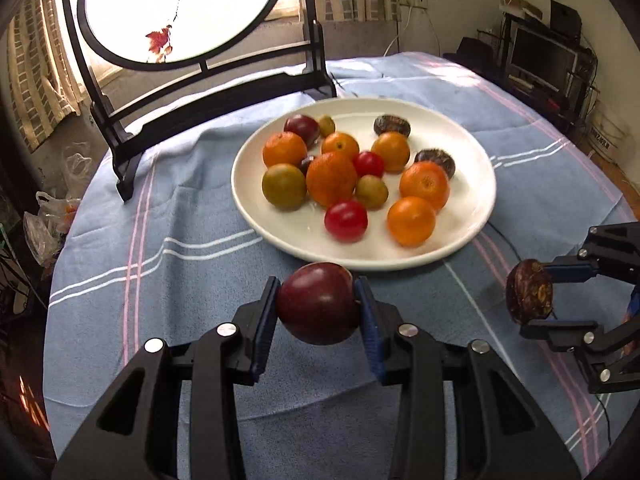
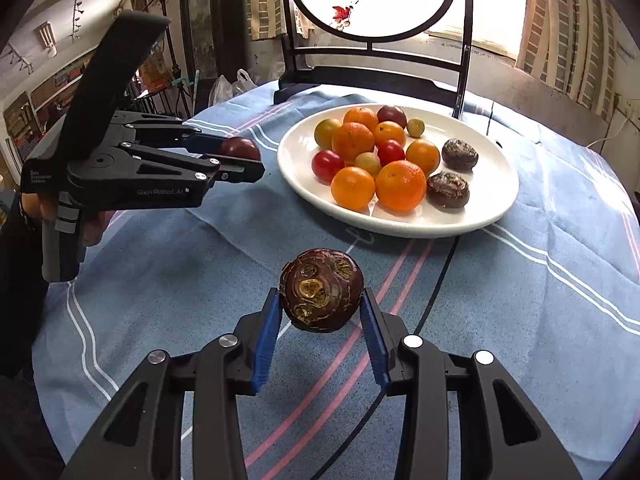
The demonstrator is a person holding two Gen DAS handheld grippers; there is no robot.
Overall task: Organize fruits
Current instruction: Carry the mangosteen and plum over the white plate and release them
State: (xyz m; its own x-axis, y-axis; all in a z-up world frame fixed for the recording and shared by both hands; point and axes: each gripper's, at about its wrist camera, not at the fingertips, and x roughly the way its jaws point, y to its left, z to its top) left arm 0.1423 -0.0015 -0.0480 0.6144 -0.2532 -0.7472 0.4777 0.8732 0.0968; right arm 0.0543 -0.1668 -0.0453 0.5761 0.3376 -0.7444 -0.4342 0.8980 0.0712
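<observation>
Above the blue cloth (image 1: 192, 280), both grippers tilted down, fruit clamped.

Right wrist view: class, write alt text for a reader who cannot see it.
The right gripper grips a dark brown water chestnut above a blue striped tablecloth. Beyond sits a white plate of mixed fruit; at left, the left gripper holds a dark red fruit.

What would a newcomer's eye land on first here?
The white plate heaped with oranges and red tomatoes, mid-table on the blue cloth. Nearer, off the plate, the left gripper clamps a dark red fruit, and the right gripper a brown water chestnut.
</observation>
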